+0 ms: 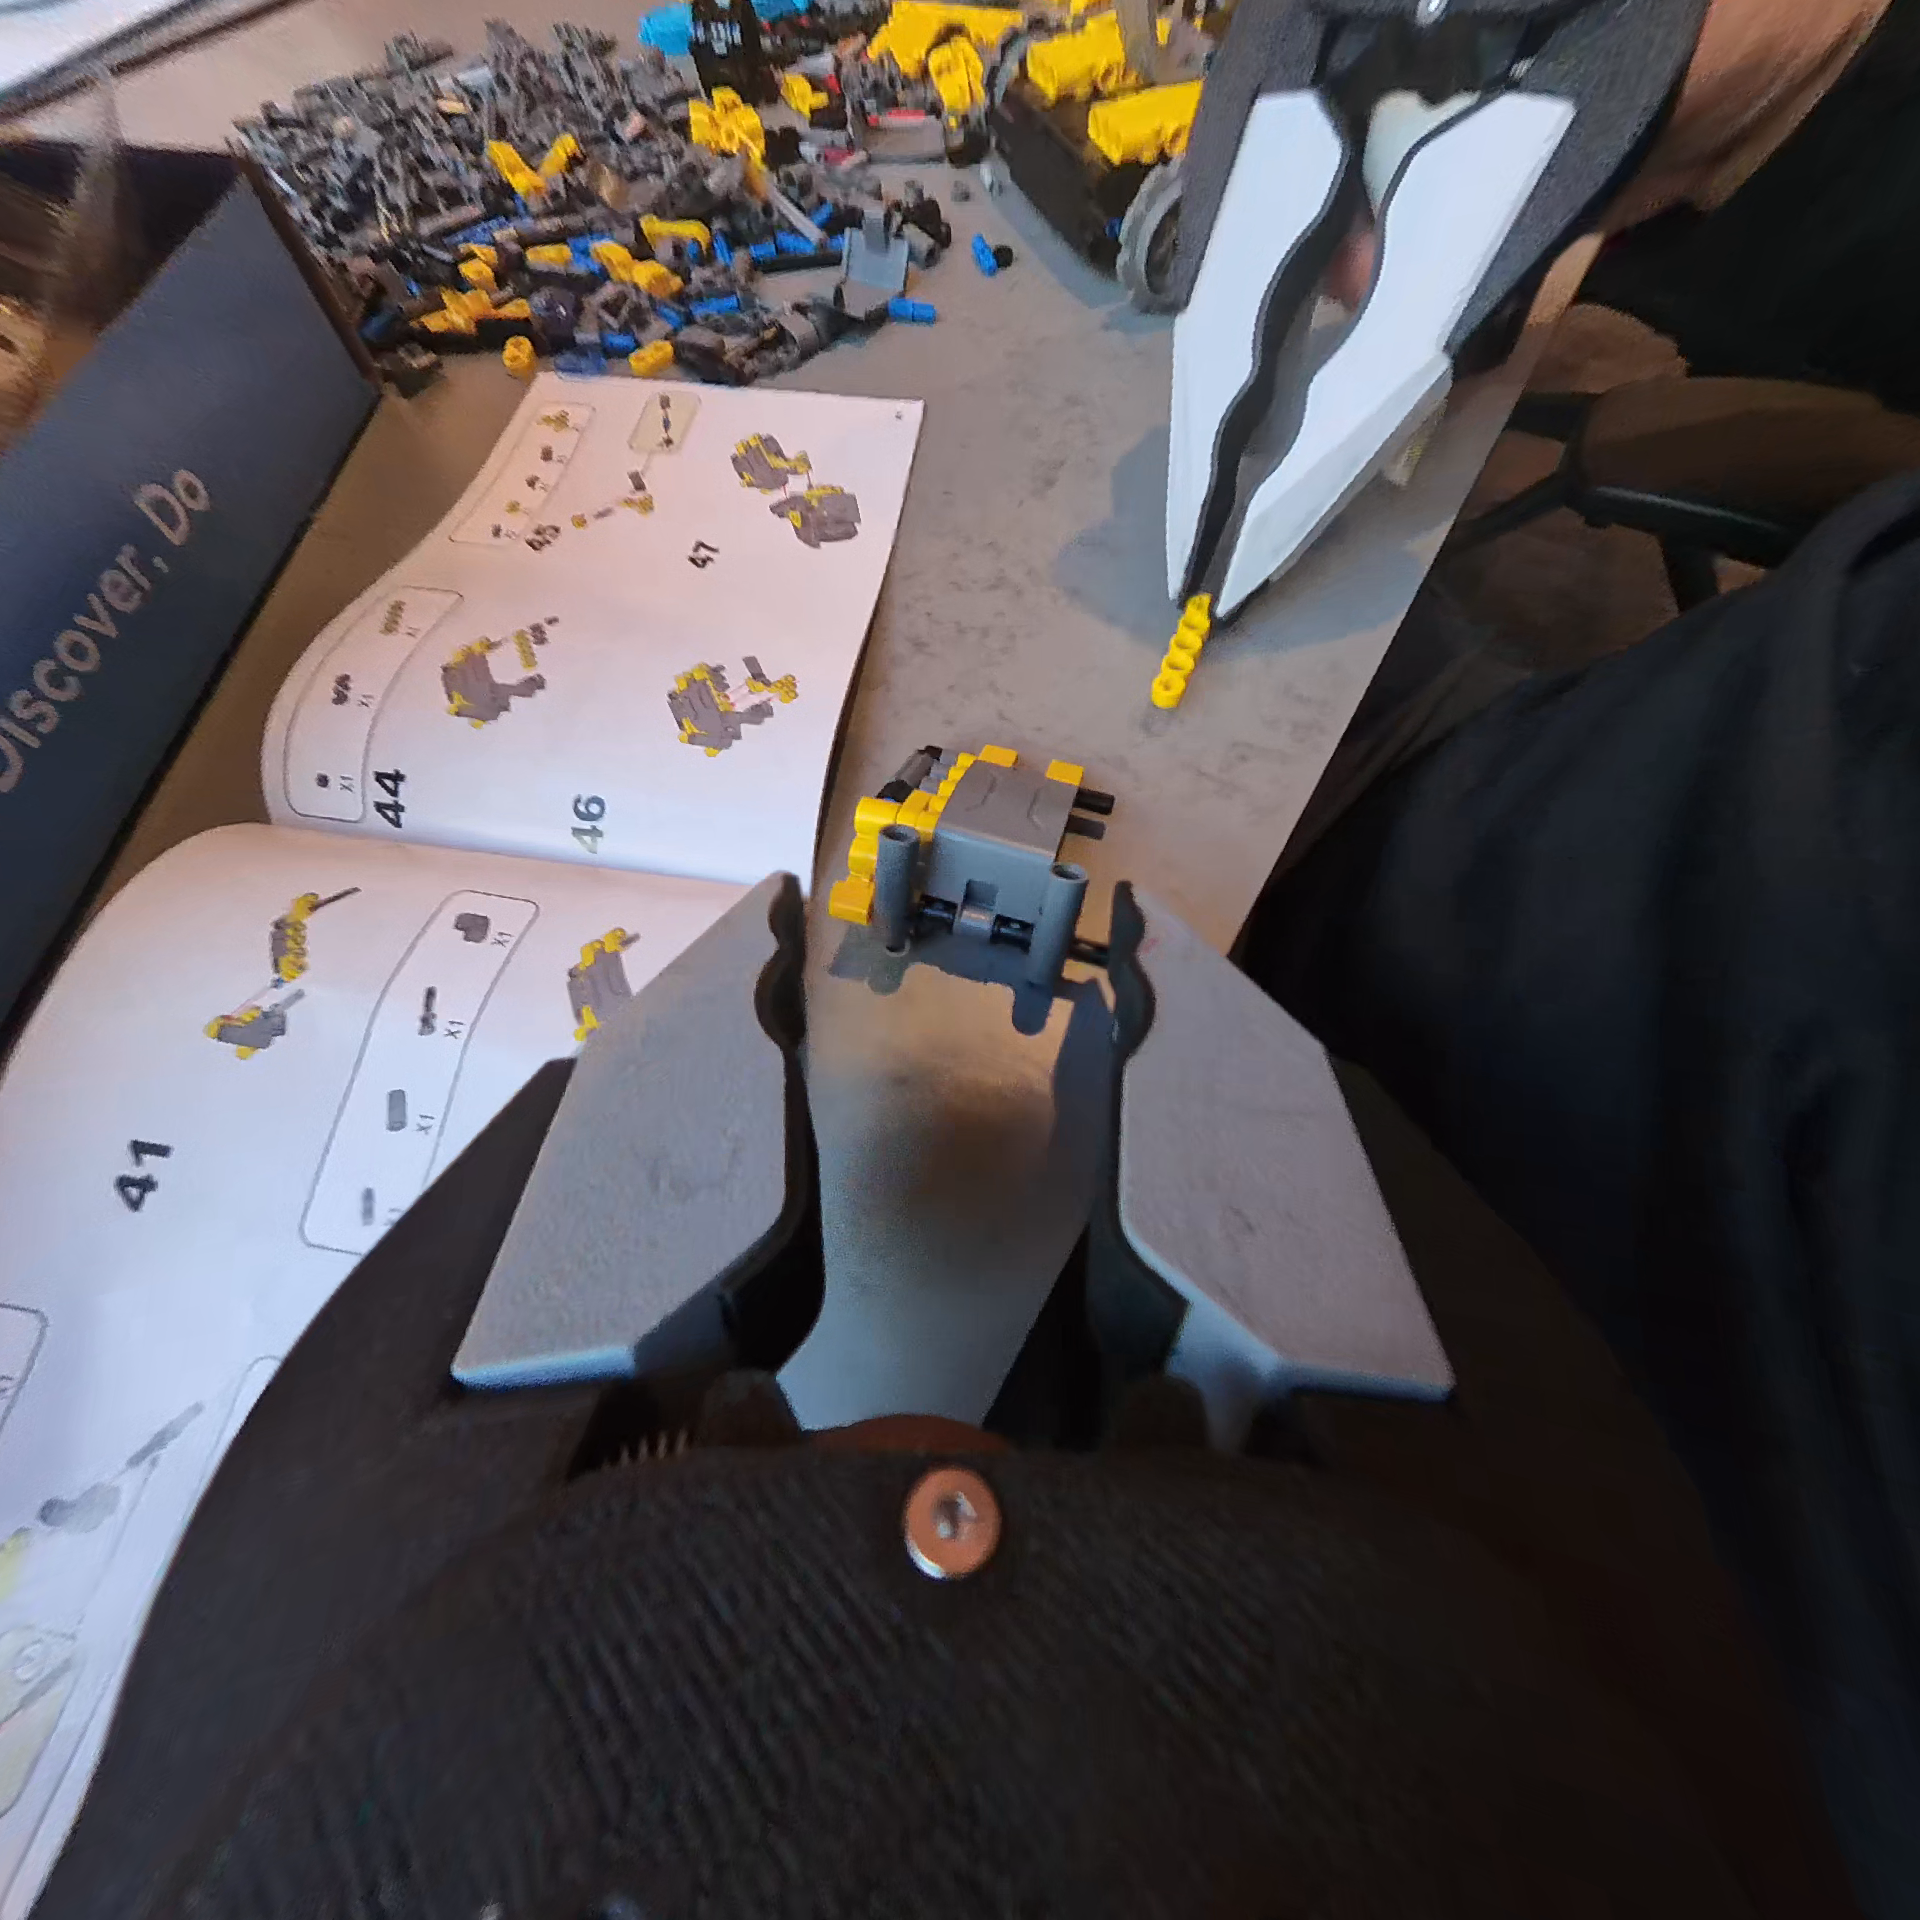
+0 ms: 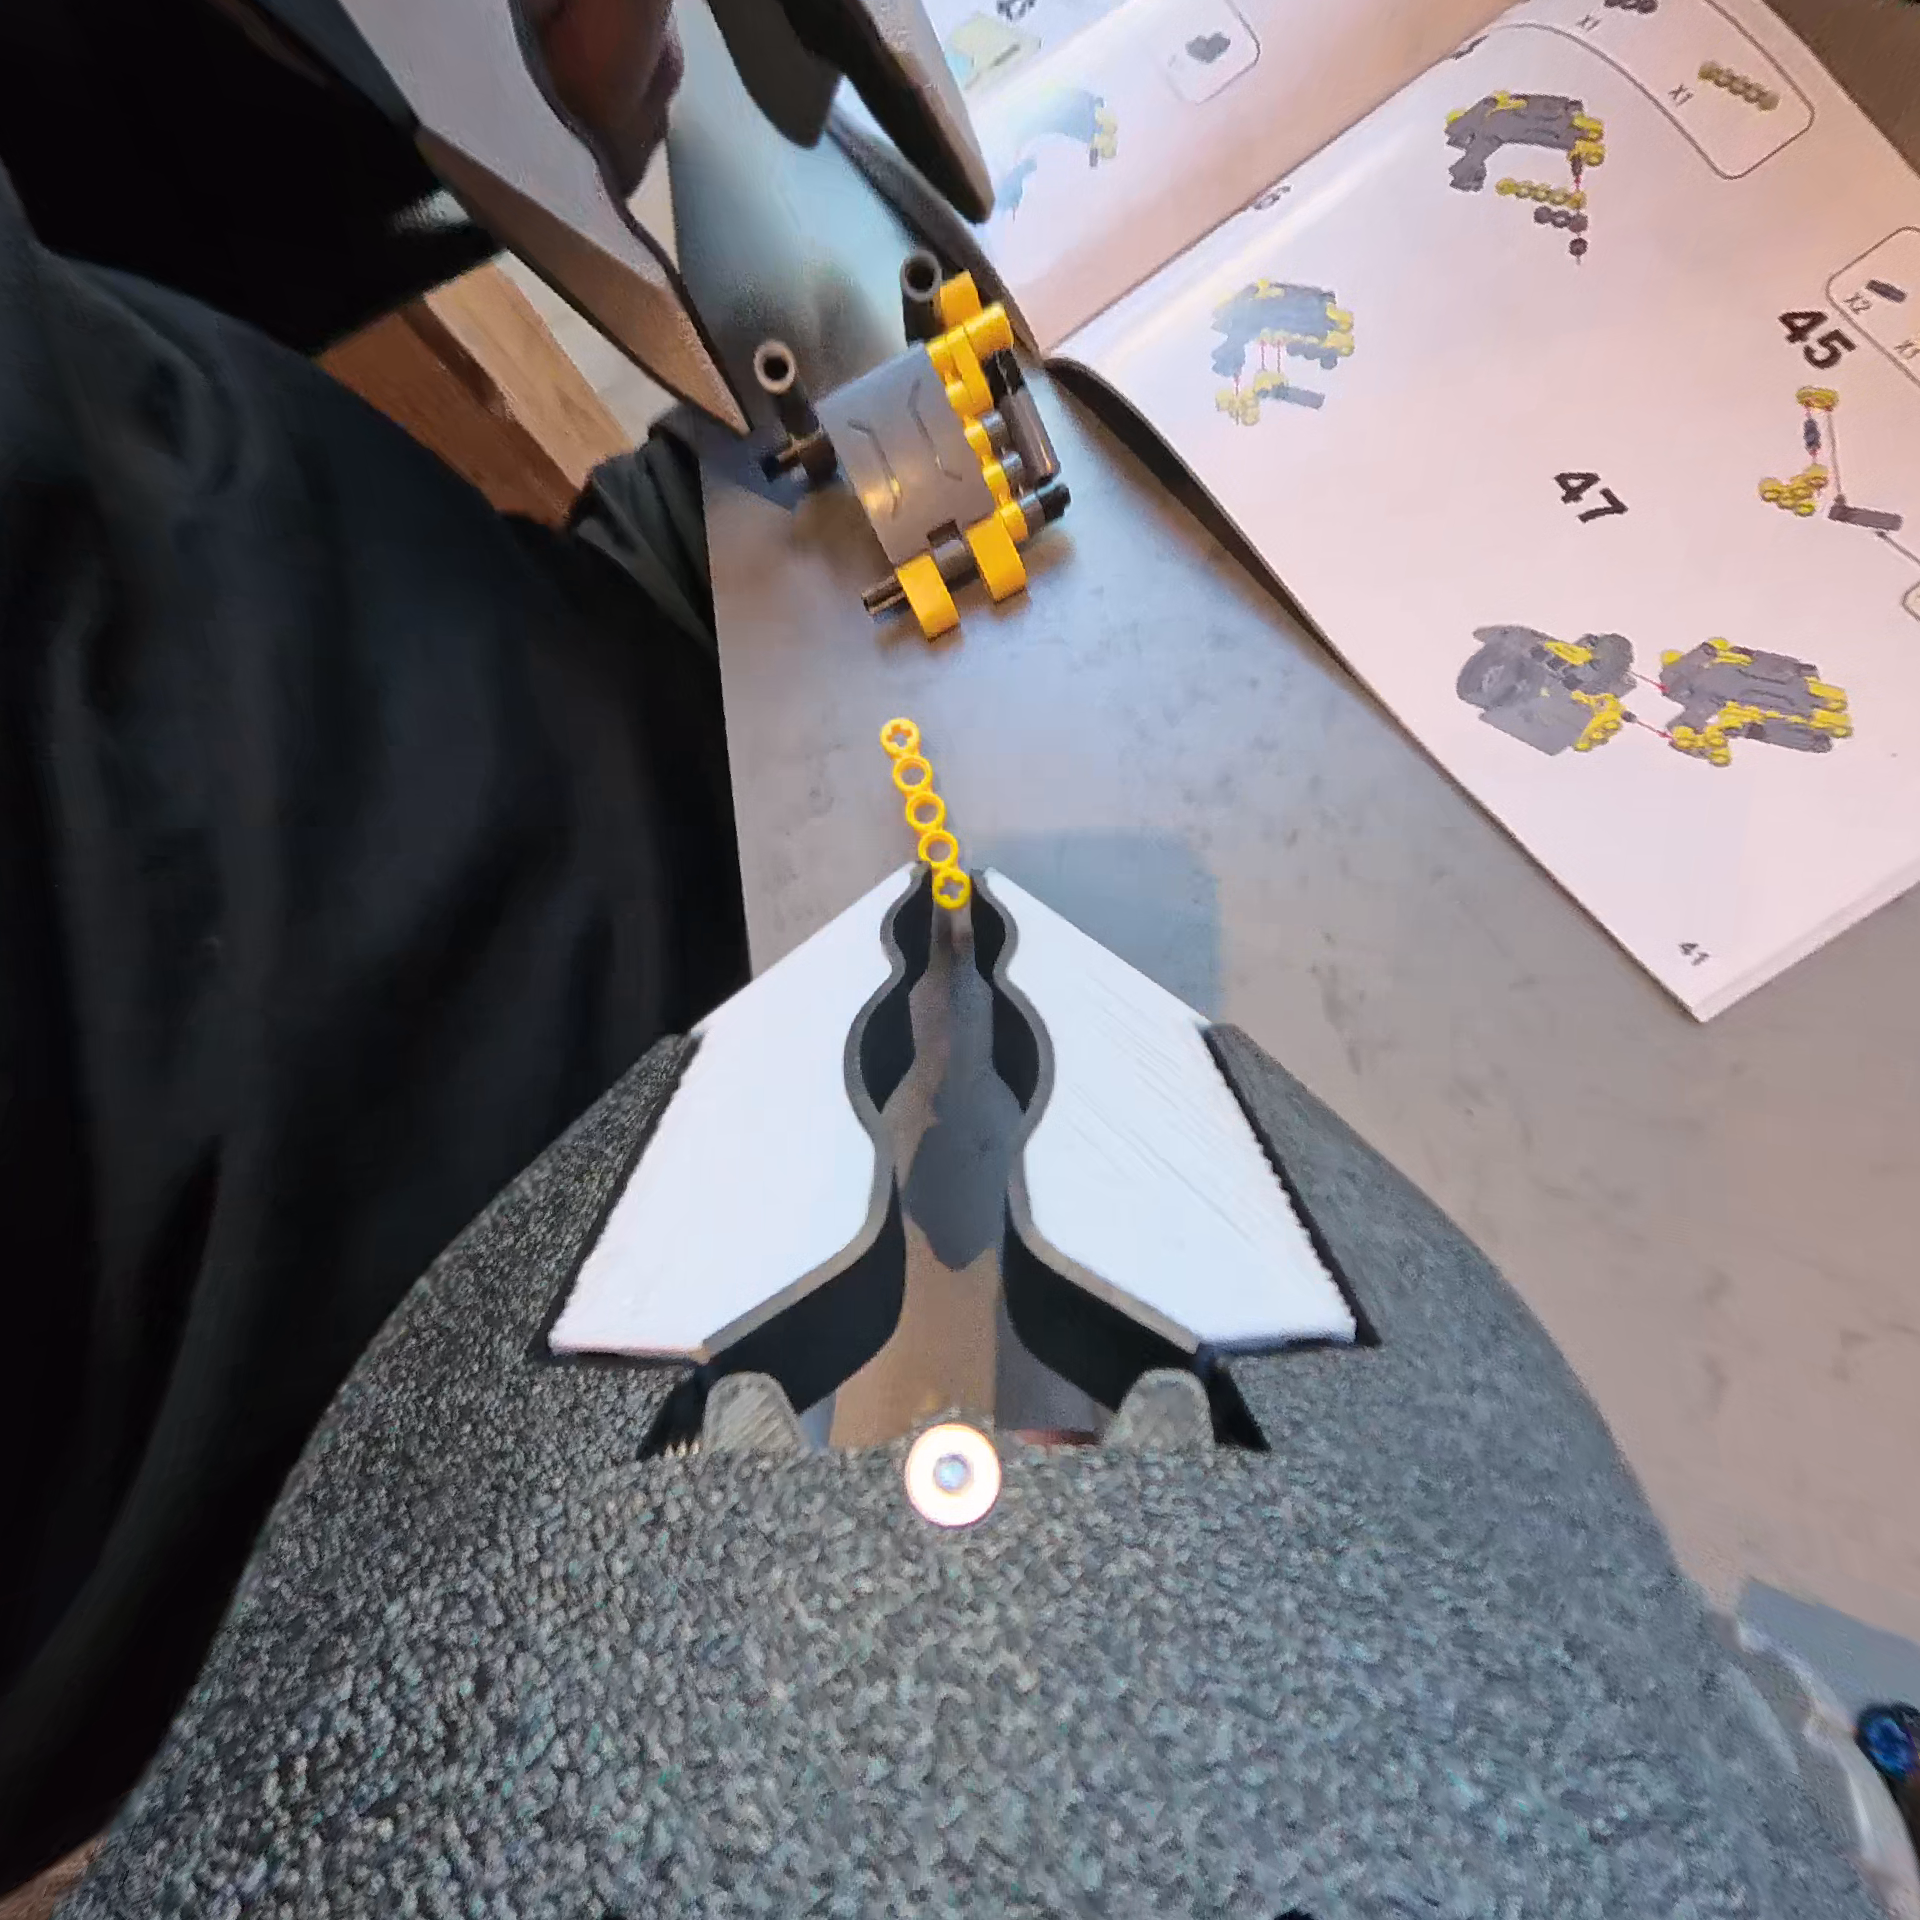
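grey left gripper (image 1: 956, 914) spread wide, straddling near side of grey-yellow brick assembly (image 1: 966, 842), not clamped. beyond assembly, white right gripper (image 2: 948, 883) pinched on yellow five-hole beam (image 2: 923, 810), tip hanging free. instruction booklet (image 1: 623, 623) left of assembly, loose parts pile (image 1: 582, 229) farthest. best steadying assembly first, beam level.

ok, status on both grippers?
Left gripper open, straddling grey-yellow brick assembly. Right gripper shut on yellow beam. Booklet alongside.
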`<action>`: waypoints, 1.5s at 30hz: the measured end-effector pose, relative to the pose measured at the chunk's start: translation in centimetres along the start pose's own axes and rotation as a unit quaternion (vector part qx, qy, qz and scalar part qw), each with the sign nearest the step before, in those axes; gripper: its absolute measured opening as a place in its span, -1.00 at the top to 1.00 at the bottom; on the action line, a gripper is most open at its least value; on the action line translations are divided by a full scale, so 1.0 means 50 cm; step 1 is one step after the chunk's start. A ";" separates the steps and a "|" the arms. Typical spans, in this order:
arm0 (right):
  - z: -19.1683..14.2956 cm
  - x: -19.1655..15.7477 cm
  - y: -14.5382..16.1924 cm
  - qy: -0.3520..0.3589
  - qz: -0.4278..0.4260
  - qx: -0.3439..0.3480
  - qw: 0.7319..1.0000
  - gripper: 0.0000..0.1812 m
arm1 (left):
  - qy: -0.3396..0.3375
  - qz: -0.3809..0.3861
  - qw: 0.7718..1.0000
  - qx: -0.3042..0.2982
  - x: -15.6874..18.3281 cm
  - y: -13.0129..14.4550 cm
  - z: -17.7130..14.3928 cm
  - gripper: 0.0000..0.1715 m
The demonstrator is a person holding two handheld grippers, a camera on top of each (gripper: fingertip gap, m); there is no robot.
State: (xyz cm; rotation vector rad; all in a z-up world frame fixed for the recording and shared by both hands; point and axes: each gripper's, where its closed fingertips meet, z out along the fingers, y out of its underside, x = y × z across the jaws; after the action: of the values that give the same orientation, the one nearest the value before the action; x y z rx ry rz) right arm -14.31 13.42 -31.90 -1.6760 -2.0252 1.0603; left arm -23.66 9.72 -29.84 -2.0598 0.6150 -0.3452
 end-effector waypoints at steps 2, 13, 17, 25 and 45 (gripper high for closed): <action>0.003 -0.002 -0.012 -0.012 0.022 0.012 1.000 0.93 | -0.002 0.001 1.000 0.013 -0.003 -0.013 -0.008 0.35; 0.023 -0.033 -0.067 -0.104 0.132 0.065 0.984 0.93 | 0.012 0.135 0.991 -0.007 0.058 -0.056 0.014 0.58; 0.024 -0.045 -0.073 -0.118 0.140 0.073 0.980 0.93 | 0.021 0.168 0.985 -0.016 0.078 -0.060 0.034 0.66; 0.025 -0.057 -0.079 -0.143 0.160 0.085 0.973 0.93 | 0.025 0.174 0.984 -0.027 0.089 -0.048 0.049 0.92; 0.025 -0.033 -0.073 0.123 -0.221 0.045 0.966 0.79 | 0.072 0.071 0.994 -0.047 0.095 -0.026 0.048 0.94</action>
State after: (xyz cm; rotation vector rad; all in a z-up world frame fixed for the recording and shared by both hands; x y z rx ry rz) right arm -17.27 11.27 -29.84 -1.1633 -2.0173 0.7352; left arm -18.20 9.38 -30.01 -2.0787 0.8753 -0.3893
